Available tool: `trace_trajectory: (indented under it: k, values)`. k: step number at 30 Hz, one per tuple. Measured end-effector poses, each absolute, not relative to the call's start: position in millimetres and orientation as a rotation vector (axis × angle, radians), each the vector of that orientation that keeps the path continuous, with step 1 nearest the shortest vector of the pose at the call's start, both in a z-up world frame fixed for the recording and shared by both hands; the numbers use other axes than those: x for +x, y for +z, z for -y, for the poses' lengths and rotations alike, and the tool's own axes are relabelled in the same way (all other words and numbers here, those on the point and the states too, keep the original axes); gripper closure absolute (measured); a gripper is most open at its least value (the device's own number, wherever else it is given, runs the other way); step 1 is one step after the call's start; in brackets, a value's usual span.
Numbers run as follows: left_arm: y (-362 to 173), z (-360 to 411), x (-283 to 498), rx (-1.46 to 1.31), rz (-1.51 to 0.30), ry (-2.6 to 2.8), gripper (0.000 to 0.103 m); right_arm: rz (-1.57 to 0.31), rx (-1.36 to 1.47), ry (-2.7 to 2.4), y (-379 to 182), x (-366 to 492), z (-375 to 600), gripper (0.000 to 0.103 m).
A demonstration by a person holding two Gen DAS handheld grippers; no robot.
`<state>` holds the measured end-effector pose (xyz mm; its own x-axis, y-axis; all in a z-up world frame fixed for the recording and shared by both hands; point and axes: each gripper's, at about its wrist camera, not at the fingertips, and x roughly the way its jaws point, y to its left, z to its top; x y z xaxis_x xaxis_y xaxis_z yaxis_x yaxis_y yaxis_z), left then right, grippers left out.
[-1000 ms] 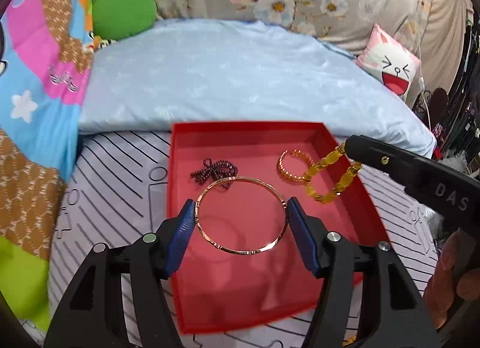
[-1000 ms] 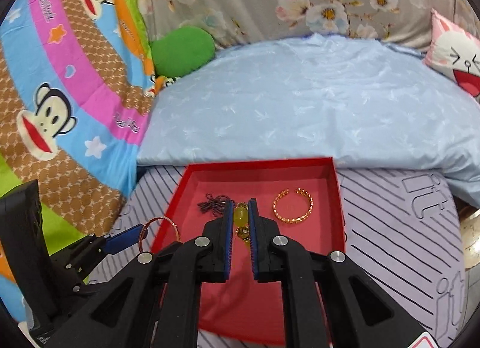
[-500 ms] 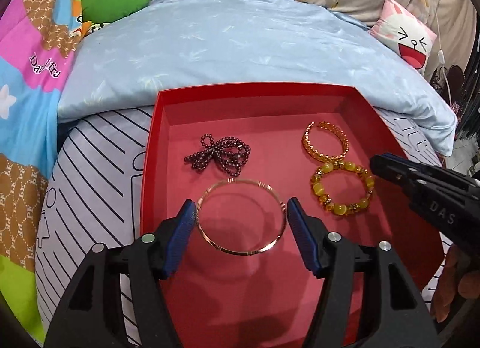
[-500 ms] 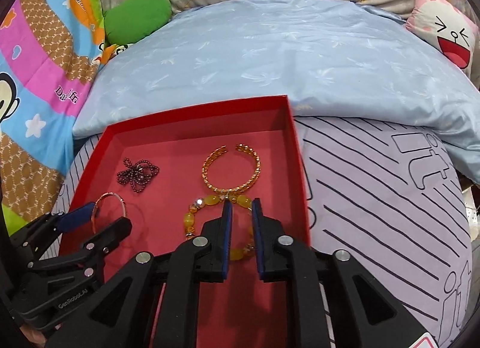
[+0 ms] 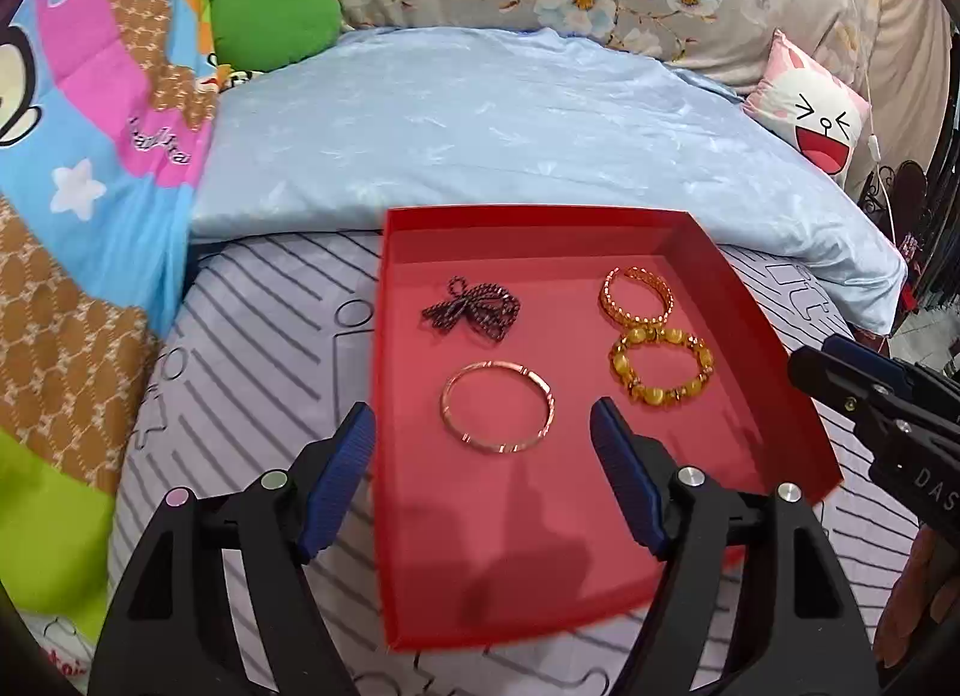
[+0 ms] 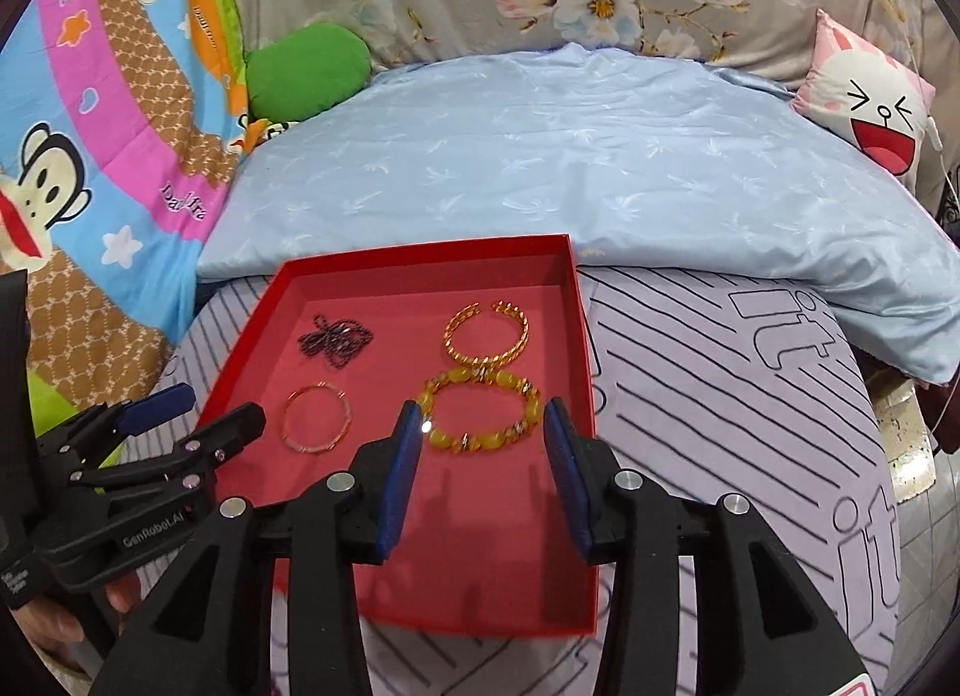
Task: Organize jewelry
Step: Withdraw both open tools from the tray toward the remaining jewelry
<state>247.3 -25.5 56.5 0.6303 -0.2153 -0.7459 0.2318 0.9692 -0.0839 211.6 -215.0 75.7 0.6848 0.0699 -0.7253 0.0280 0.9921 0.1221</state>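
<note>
Both claws, left (image 5: 483, 426) and right (image 6: 483, 438), were opening and held nothing; the bangle (image 5: 497, 406) and the bead bracelet (image 6: 480, 412) lay loose in the red tray (image 6: 420, 594). The right claw's pads probably cleared the beads; a snag on withdrawal could drag them against the gold cuff (image 6: 487, 333).

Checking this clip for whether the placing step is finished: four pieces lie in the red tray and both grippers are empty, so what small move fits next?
Probably draw both grippers back. The thin bangle and yellow bead bracelet lie flat in the red tray; the left gripper and right gripper are opening, gripping nothing.
</note>
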Motion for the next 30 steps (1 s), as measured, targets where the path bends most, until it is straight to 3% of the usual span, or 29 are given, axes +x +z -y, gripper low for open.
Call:
trace_trajectory:
  k: [12,30]
  values:
    - [51,-2,160,0.029,-0.863,-0.237,0.033,-0.844,0.152,0.019,68,125,210,0.061]
    - [8,-14,83,0.03,-0.926,-0.192,0.032,-0.962,0.126,-0.016,13,51,207,0.061]
